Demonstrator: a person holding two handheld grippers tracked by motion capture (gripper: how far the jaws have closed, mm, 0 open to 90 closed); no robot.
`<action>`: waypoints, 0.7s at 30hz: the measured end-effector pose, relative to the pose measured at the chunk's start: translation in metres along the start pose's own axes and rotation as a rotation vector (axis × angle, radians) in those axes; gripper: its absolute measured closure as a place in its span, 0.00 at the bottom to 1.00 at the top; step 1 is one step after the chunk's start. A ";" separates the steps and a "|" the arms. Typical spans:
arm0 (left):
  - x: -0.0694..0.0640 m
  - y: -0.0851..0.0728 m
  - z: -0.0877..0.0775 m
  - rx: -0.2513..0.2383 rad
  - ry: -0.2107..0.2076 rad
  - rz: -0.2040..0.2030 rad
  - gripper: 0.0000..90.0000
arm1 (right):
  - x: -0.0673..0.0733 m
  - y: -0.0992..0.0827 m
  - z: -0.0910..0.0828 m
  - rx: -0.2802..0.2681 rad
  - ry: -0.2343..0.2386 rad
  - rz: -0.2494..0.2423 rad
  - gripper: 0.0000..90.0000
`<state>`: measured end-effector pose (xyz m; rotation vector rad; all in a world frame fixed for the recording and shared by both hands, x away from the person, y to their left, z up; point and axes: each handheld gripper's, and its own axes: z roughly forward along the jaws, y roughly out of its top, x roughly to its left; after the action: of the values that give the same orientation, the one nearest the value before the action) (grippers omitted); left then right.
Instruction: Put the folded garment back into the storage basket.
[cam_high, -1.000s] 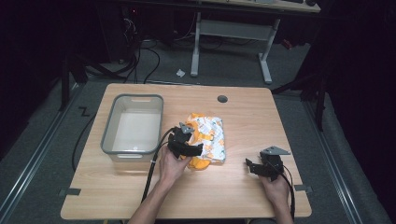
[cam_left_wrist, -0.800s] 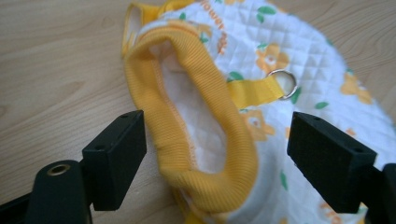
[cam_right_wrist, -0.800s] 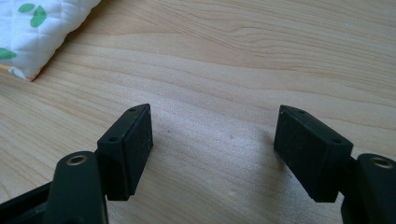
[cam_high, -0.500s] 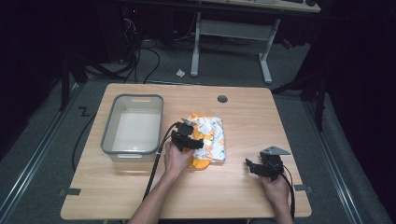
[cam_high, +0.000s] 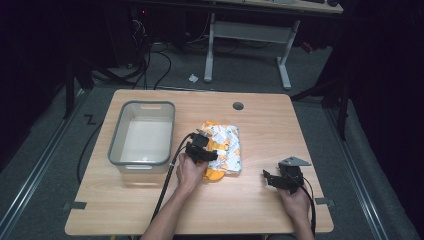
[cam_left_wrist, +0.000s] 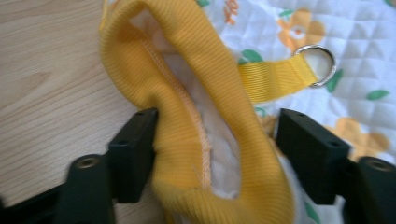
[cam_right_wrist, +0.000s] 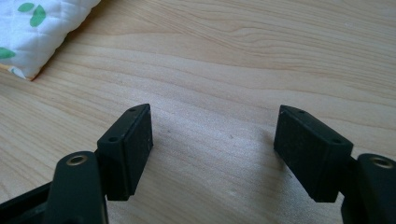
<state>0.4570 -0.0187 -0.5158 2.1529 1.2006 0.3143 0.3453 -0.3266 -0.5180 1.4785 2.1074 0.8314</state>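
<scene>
A quilted white cloth pouch (cam_high: 227, 142) with orange flowers and a yellow ribbed rim (cam_left_wrist: 187, 88) lies mid-table. A yellow strap ends in a metal ring (cam_left_wrist: 317, 65). My left gripper (cam_high: 202, 150) sits low at the pouch's near left edge. In the left gripper view, my left gripper (cam_left_wrist: 217, 144) has the yellow rim standing between its jaws, which have just been closing. The left pad touches the fabric and the right pad stands a little off it. My right gripper (cam_high: 267, 177) rests open over bare wood (cam_right_wrist: 212, 149), with a pouch corner (cam_right_wrist: 42, 32) off to its far left.
A grey plastic bin (cam_high: 116, 145), with nothing inside, stands left of the pouch. A cable hole (cam_high: 238, 106) is set in the table near its far edge. Bare wood (cam_high: 150, 200) lies along the near side. Desk legs and cables stand on the floor beyond.
The left hand has dropped and slid a little forward onto the pouch's near left edge, and its jaws have narrowed around the yellow rim. The right hand has stayed put.
</scene>
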 end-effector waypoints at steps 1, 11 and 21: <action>0.000 -0.001 -0.001 -0.010 -0.013 0.012 0.45 | 0.000 0.000 0.000 0.000 0.000 0.000 0.32; 0.000 -0.001 -0.002 -0.012 -0.065 -0.002 0.75 | 0.000 0.000 0.000 -0.002 0.001 0.002 0.31; 0.002 0.002 -0.011 -0.041 -0.087 0.008 0.83 | 0.000 0.000 0.000 -0.001 -0.001 0.003 0.31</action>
<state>0.4536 -0.0134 -0.5065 2.1144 1.1279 0.2432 0.3457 -0.3269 -0.5181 1.4814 2.1045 0.8331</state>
